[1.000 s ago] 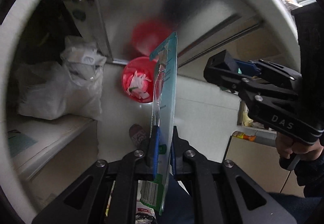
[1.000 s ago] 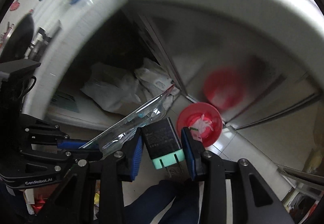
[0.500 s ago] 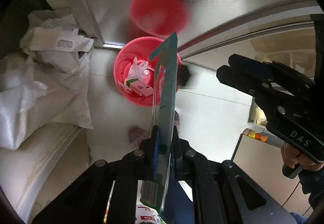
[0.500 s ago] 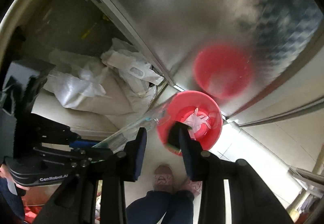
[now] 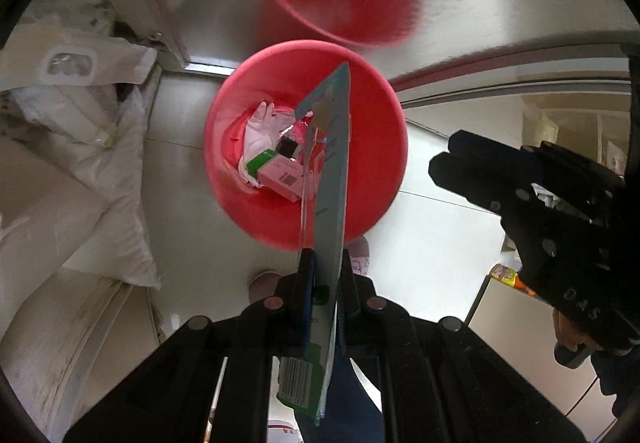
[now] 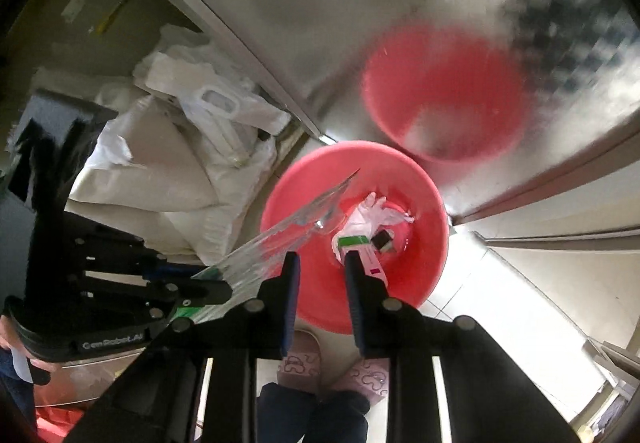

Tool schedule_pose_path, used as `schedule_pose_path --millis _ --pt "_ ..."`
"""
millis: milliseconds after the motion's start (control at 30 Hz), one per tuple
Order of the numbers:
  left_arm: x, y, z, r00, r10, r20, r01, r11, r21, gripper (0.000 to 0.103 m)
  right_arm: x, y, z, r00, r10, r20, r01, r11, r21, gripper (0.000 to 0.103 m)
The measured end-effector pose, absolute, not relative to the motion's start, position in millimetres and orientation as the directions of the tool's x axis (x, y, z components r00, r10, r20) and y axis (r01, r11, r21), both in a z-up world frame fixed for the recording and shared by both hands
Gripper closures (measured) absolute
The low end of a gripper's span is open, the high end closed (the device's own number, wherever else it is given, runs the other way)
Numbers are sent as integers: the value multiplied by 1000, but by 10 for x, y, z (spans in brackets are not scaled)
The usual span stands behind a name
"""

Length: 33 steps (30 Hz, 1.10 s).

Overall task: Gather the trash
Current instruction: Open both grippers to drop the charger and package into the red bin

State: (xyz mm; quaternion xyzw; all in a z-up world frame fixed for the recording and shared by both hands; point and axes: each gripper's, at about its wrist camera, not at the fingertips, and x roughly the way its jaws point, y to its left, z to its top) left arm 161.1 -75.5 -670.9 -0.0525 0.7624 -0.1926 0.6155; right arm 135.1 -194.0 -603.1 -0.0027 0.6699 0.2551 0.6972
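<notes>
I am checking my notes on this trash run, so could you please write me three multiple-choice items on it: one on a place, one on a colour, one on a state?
1. Where is the black charger?
A. in the bin
B. on the floor
C. in the right claw

2. What colour is the bin?
A. blue
B. red
C. white

3. What does the left claw hold?
A. nothing
B. a glove
C. a flat packet

Answers: 1 A, it lies among the trash in the bin; 2 B, its walls are red in both views; 3 C, the left claw pinches the flat packet above the bin, while the right claw has just been closing with nothing between its pads.
</notes>
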Motion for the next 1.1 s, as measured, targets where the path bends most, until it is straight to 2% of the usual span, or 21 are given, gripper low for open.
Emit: schedule_pose_path --millis 300,400,533,767,1000,1033,1067,1100 --pt "1662 -938 -7254 -268 -266 -926 186 929 -321 94 1363 -1941 -6311 -51 333 -941 -339 881 330 82" --pt "1661 -956 -7290 -267 -258 -928 187 931 -313 86 1339 -1974 -6321 -62 337 -940 -342 877 337 82" --pt "1668 -957 -7256 -257 -246 -934 186 936 -298 72 1313 -1992 -6277 -66 335 -940 -369 867 335 82" --pt "1715 -880 -7147 -262 -278 -924 137 937 -321 72 1353 -2021 -6217 -57 332 -942 -374 867 328 82" --pt "1662 -793 -6815 -209 -273 -939 117 946 -301 72 1325 -1992 -6025 -47 328 -943 -417 852 317 82" --pt "1639 -775 -6744 -197 -262 -945 126 949 -290 72 1312 -1987 -5975 -46 320 -946 -423 852 309 81" --pt "1621 -766 -6687 -188 -256 -948 135 949 -283 68 1305 -1988 -5941 -48 317 -947 -424 852 306 76" --pt "1607 -759 -6638 -179 -251 -951 145 950 -278 63 1290 -1990 -5887 -45 306 -951 -428 855 295 66"
